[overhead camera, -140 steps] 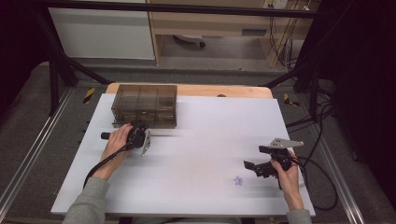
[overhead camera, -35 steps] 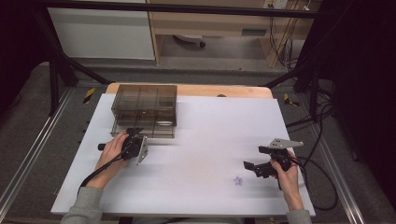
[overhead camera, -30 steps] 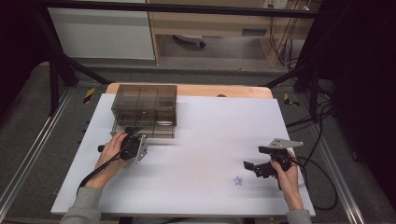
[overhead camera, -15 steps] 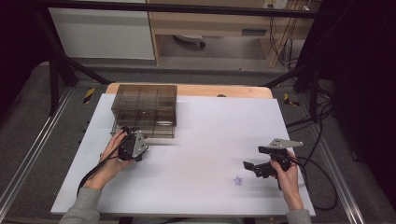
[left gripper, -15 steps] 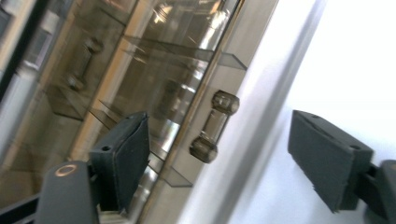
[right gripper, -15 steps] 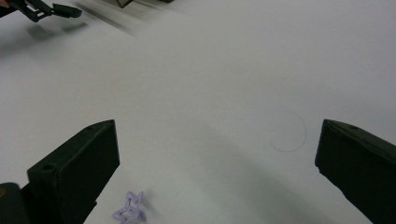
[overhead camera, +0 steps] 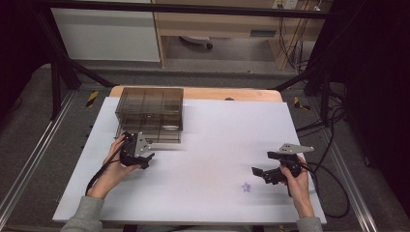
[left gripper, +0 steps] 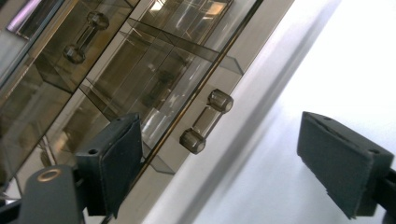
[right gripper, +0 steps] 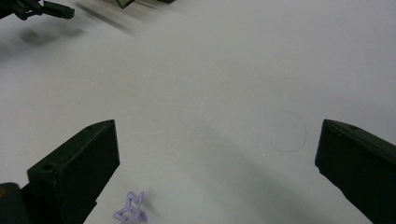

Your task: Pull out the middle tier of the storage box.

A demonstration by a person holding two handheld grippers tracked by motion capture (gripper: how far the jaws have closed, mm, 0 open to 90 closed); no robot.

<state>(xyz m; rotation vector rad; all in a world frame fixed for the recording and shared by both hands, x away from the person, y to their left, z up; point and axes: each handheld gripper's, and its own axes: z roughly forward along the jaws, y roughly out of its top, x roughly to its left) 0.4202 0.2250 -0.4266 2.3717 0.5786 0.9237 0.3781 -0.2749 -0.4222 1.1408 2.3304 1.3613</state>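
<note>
White tabletop (overhead camera: 208, 145) fills the middle of the high view, with the smoky clear drawer box (overhead camera: 150, 113) at its upper left. Your left gripper (left gripper: 219, 158) sits just before the box; its jaws have just been opening and stand wide of the drawer handle (left gripper: 206, 121), apparently not touching it. Your right gripper (right gripper: 215, 172) rests released at lower right, near the purple star (overhead camera: 246, 187).
</note>
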